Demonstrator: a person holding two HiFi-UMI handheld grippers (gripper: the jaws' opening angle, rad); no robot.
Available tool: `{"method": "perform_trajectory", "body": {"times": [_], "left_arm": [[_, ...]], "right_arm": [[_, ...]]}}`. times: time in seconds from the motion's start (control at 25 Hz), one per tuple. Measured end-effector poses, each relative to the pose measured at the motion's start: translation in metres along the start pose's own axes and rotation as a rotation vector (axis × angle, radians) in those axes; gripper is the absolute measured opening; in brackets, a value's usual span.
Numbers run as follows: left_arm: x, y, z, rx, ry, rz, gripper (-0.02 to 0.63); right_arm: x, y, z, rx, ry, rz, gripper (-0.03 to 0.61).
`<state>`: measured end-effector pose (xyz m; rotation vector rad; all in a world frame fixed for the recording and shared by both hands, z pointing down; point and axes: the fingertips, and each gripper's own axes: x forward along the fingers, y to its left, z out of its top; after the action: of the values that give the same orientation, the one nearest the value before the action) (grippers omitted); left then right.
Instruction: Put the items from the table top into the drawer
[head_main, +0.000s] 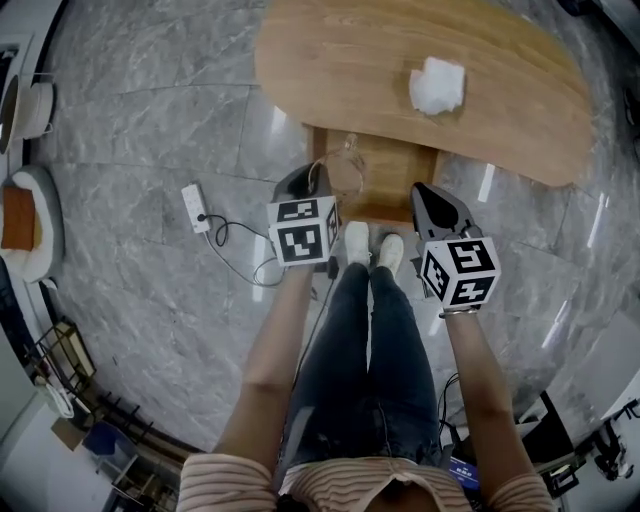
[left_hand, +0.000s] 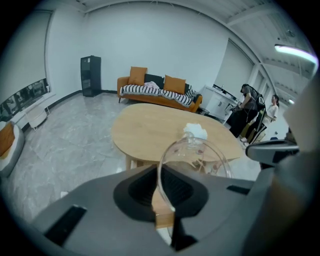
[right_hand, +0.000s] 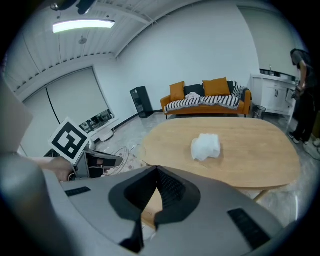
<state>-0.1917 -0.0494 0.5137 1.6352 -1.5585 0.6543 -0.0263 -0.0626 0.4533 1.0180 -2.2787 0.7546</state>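
Between the jaws of left gripper (left_hand: 161, 172): clear glass vessel (left_hand: 200, 150) pinched at rim, long axis pointing ahead | right gripper (right_hand: 157, 170): jaws together, empty

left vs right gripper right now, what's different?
Left gripper grips a clear glass item by its rim; right gripper holds nothing. Left gripper's jaws sit slightly apart around the glass; right gripper's tips meet. Both point at the wooden table with the white wad on it.
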Motion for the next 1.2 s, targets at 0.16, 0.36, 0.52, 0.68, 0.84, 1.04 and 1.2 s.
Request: {"method": "perform_trajectory", "body": {"times": [0.16,0.36,0.52,0.68,0.84,1.04,1.2], "left_arm": [[0.011,-0.02,-0.025,0.036,0.034,-0.023,0.034],[0.031,-0.049,-0.054,0.086,0.069,-0.04,0.034],[0.058,-0.073,-0.083,0.112,0.125,-0.06,0.034],[0.078,-0.095,-0.095,0.16,0.113,-0.074,0.034],[0.099,-0.105,-0.11,0.174,0.119,-0.069,0.034],[0.121,-0.115,-0.12,0.186,0.108,-0.051,0.034],[0.138,-0.125,-0.129,0.202,0.105,-0.047,0.034]], "right_arm": [[-0.013,-0.014,-0.024,0.036,0.012,-0.039,0.008],[-0.025,-0.033,-0.057,0.075,0.036,-0.074,0.008],[-0.029,-0.048,-0.083,0.088,0.054,-0.088,0.008],[-0.033,-0.057,-0.108,0.102,0.066,-0.095,0.008],[-0.028,-0.063,-0.127,0.122,0.073,-0.097,0.008],[-0.02,-0.066,-0.149,0.136,0.087,-0.095,0.008],[-0.018,-0.069,-0.162,0.147,0.095,-0.097,0.008]]}}
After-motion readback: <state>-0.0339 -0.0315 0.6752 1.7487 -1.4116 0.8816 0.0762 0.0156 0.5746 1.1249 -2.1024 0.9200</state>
